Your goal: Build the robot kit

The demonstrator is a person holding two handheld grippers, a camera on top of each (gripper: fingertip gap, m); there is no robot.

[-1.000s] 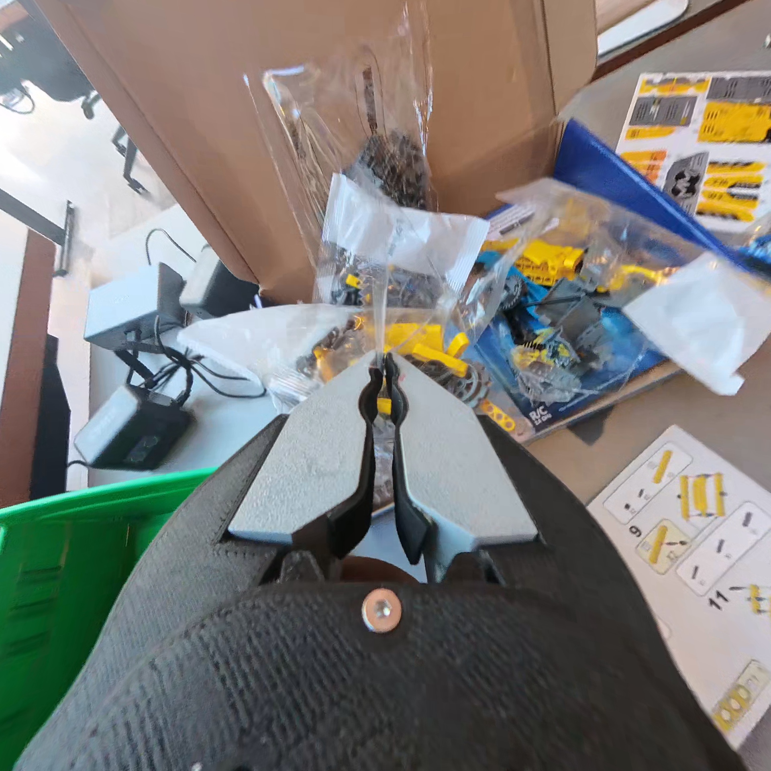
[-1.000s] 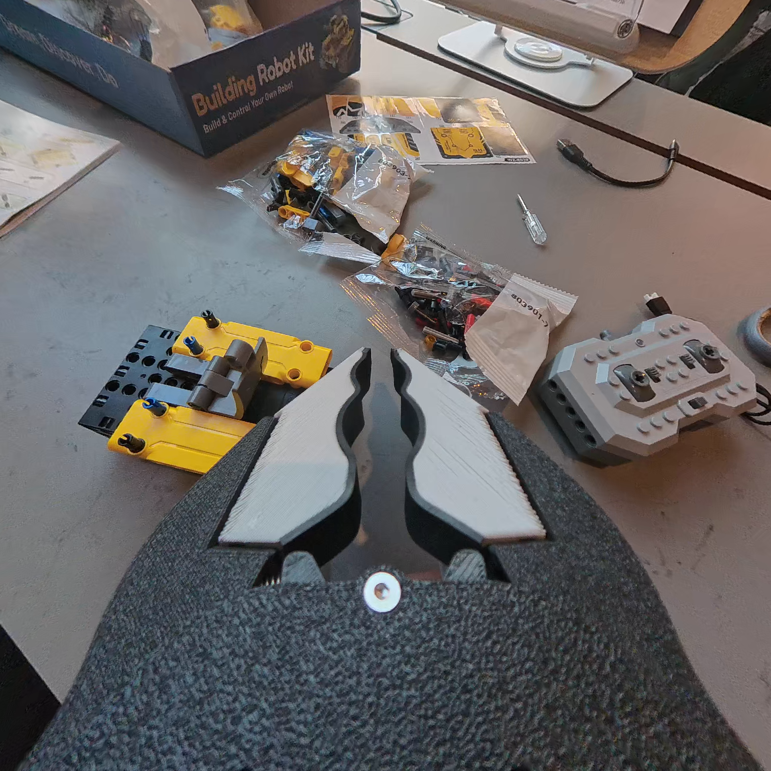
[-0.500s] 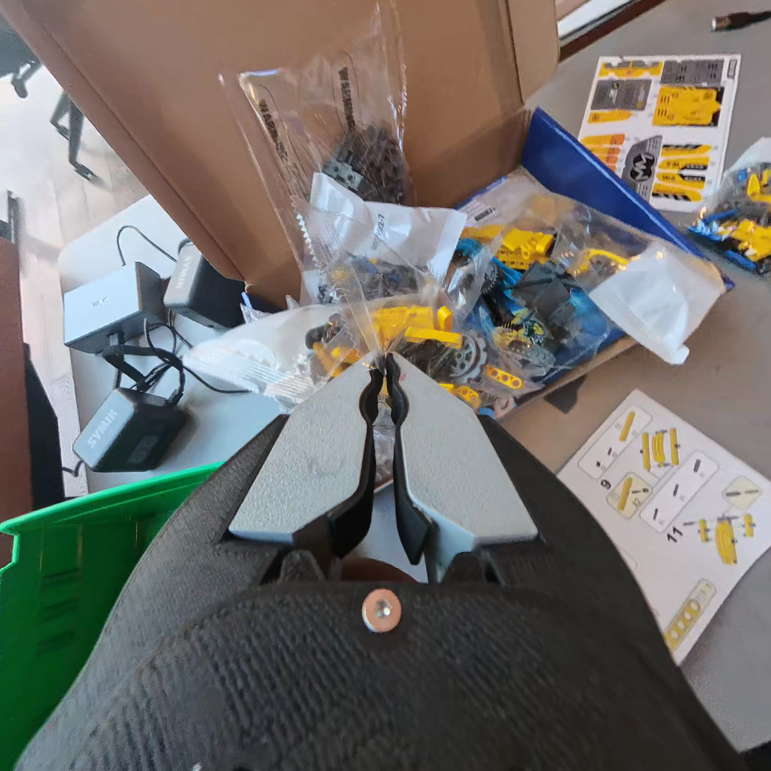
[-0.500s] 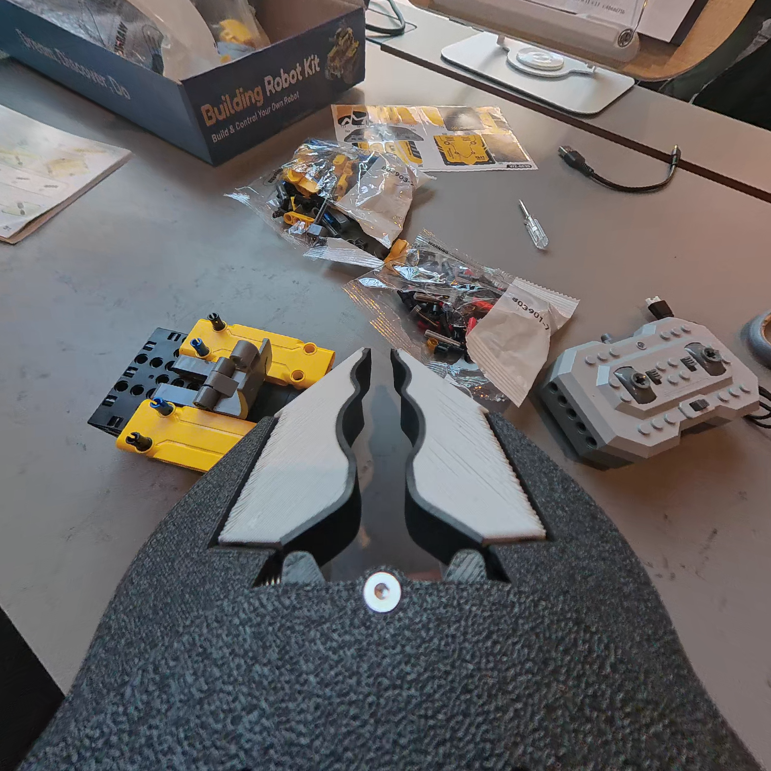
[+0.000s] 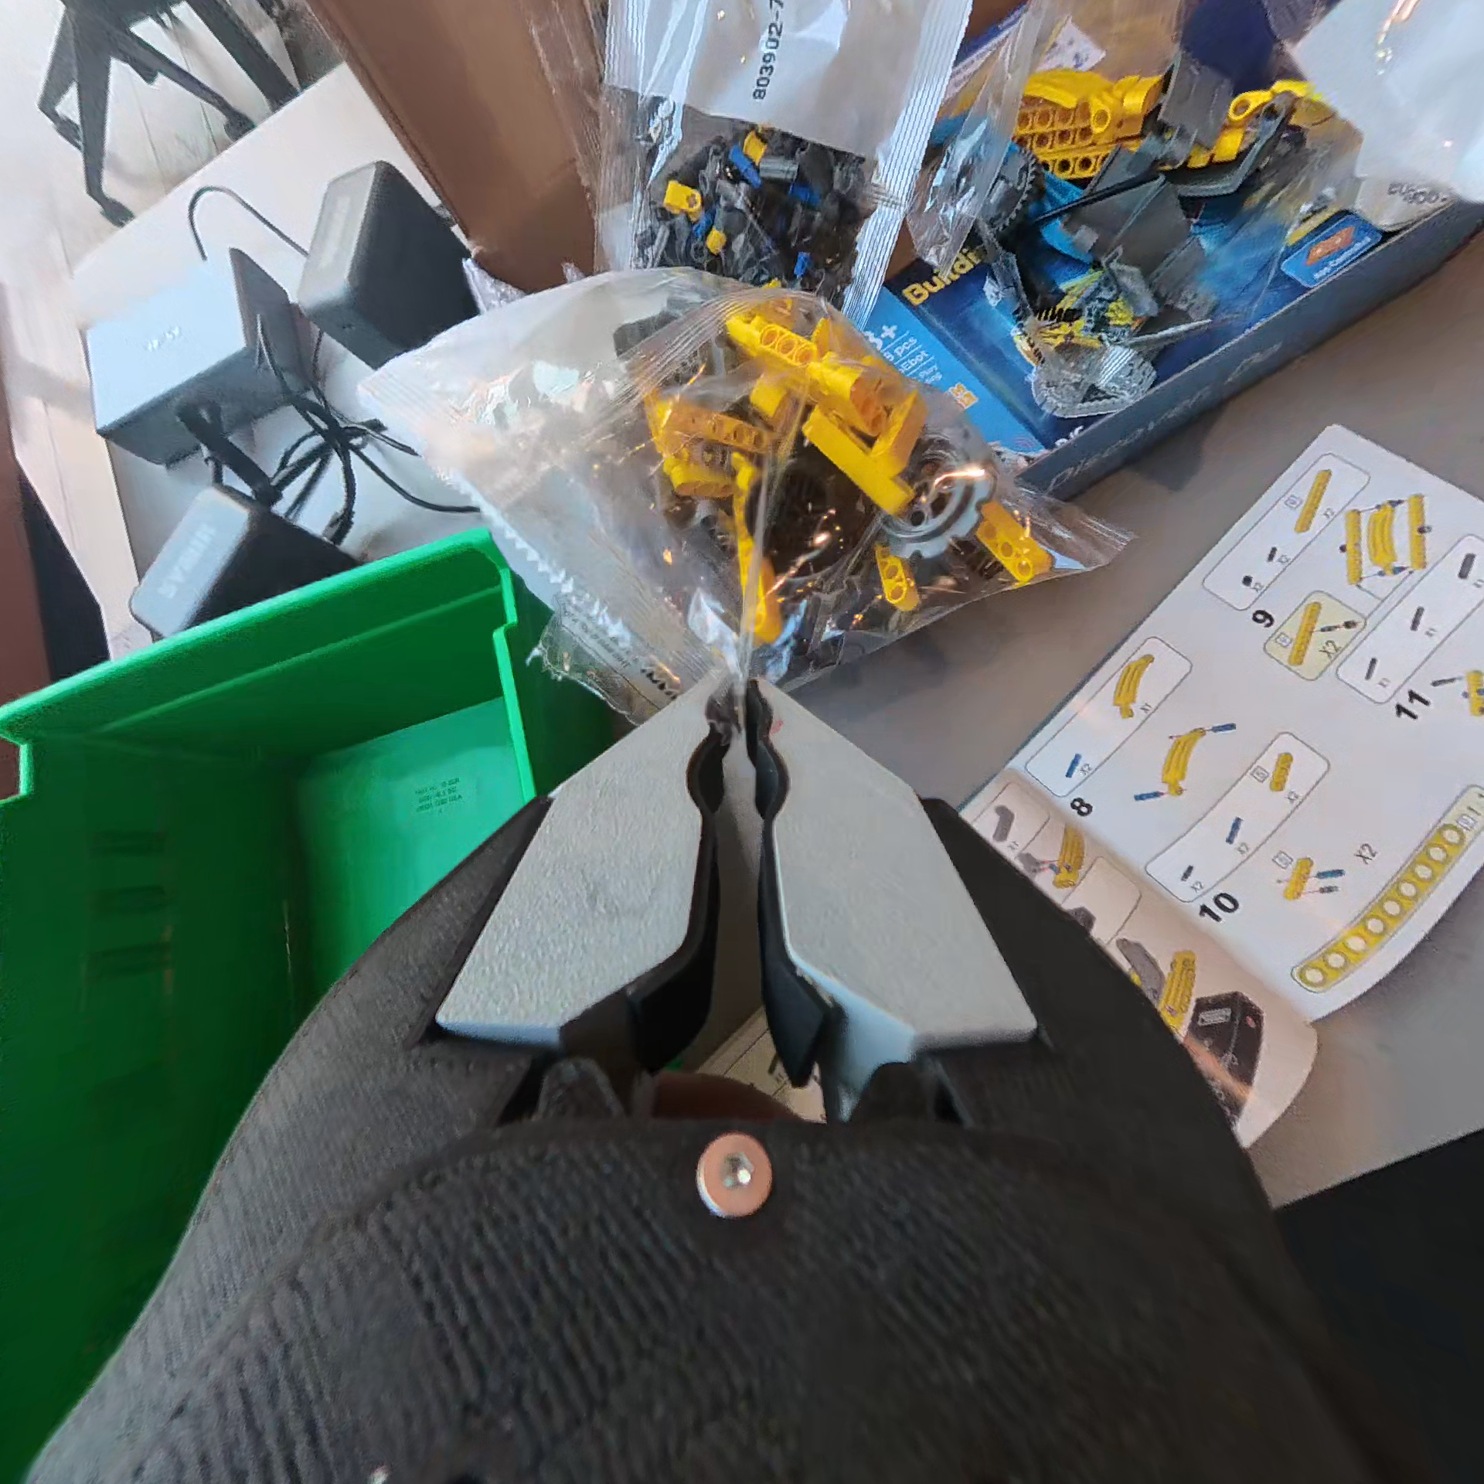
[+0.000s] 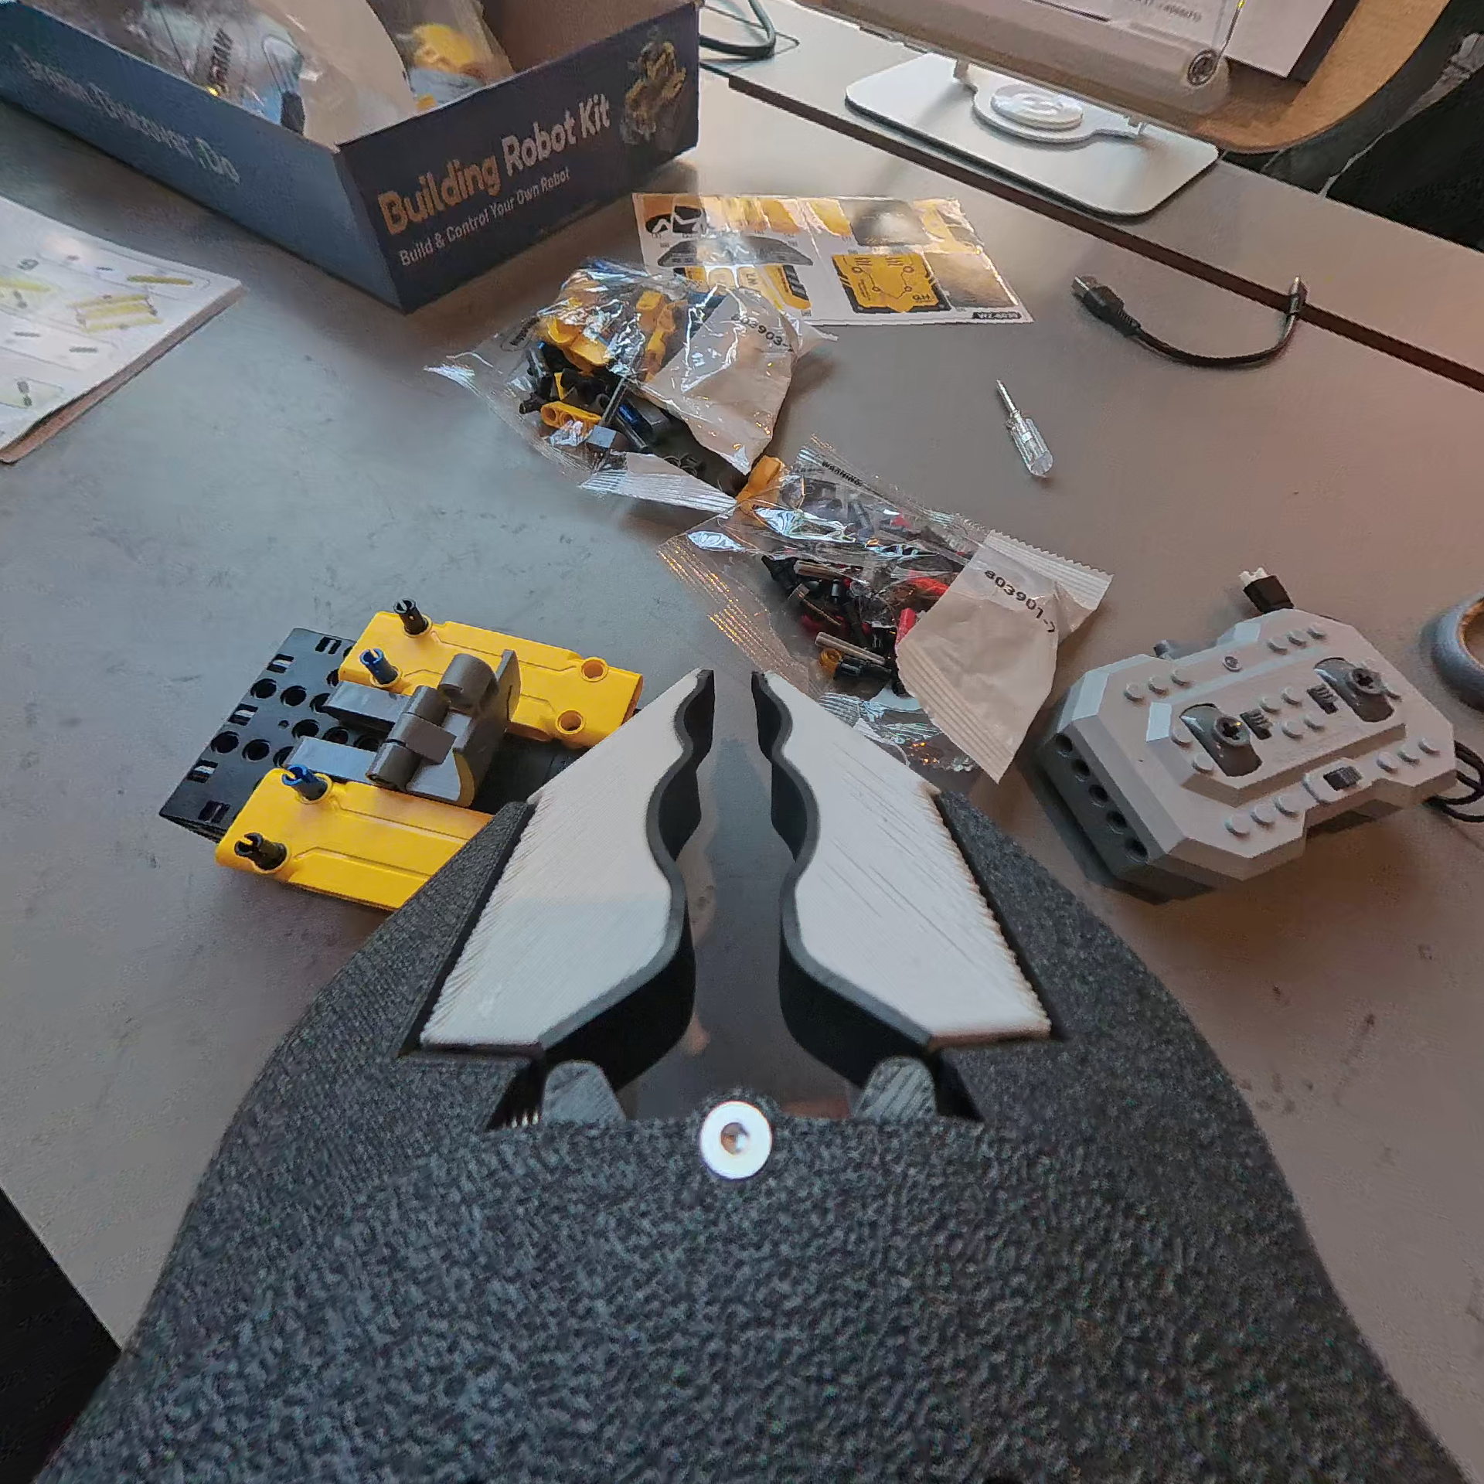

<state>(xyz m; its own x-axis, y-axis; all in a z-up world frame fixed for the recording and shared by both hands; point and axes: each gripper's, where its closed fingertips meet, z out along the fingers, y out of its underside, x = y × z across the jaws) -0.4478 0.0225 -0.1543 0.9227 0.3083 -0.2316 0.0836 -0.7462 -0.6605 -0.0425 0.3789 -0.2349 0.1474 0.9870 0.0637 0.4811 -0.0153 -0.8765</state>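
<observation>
The left gripper (image 5: pixel 737 705) had matt grey plastic fingers and a coarse black woven-looking shell with a shiny metal screw (image 5: pixel 734 1177). It pinched a glossy, crinkled clear plastic bag (image 5: pixel 723 474) of smooth yellow plastic parts. Beside that bag stood a smooth, slightly shiny green plastic bin (image 5: pixel 265 723) and a matt paper instruction sheet (image 5: pixel 1253 723). Below the right gripper (image 6: pixel 732 684), ridged and pebbled, the worktop (image 6: pixel 241 522) looked matt grey and scuffed.
</observation>
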